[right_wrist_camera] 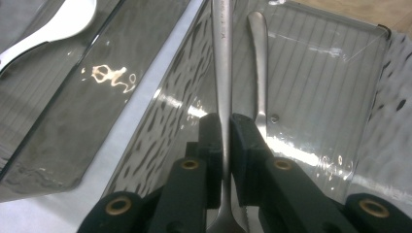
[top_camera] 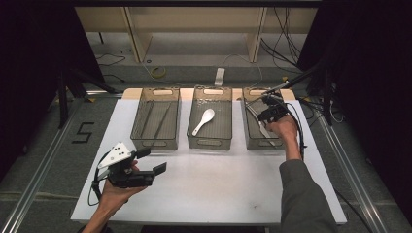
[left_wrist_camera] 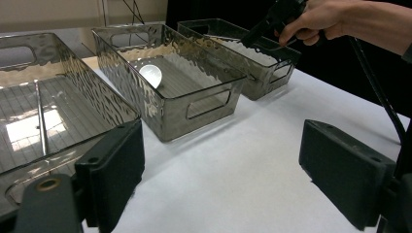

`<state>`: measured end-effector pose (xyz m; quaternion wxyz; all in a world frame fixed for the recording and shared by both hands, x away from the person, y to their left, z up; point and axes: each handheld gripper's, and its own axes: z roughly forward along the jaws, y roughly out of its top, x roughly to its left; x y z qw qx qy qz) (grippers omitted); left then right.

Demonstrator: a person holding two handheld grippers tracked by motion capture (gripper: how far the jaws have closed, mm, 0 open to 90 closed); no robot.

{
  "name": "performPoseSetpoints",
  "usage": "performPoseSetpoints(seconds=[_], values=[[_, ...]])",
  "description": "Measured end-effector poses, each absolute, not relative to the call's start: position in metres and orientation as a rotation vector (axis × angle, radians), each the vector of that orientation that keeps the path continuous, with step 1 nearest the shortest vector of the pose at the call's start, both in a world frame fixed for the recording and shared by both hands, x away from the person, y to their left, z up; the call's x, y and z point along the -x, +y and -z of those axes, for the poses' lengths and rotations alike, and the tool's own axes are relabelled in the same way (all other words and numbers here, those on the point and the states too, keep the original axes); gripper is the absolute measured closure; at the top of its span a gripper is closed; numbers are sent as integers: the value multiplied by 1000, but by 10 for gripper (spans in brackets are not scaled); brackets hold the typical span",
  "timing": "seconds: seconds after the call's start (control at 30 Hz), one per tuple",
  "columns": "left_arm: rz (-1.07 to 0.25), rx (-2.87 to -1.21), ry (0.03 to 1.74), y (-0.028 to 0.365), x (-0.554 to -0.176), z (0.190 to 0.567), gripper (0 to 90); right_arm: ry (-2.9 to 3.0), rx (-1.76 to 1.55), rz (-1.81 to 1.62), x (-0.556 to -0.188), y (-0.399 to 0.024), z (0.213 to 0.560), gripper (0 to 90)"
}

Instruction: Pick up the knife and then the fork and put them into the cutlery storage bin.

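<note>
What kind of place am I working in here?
Most likely a lab recording station, not a kitchen: a white table stands between metal rails, loose cables trail over the floor behind, and three clear bins hold cutlery. The right gripper grips a metal utensil.

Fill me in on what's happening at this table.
A person is sorting cutlery into three clear bins. The right tongs are clamped on a metal utensil handle over the right bin, where another utensil already lies. The left tongs hang open above the table, holding nothing. A white spoon lies in the middle bin.
</note>
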<state>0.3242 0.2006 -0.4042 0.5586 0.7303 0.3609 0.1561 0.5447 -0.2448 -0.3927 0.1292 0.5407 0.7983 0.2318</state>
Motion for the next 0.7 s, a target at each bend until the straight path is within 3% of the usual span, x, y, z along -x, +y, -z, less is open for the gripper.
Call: performPoseSetpoints(seconds=[0.43, 0.7], values=[[-369, -1715, 855, 202, -324, 404, 159, 2269, -1596, -664, -548, -244, 399, 834], [-367, -1717, 857, 201, -324, 404, 159, 2243, -1618, -770, -543, -248, 389, 692]])
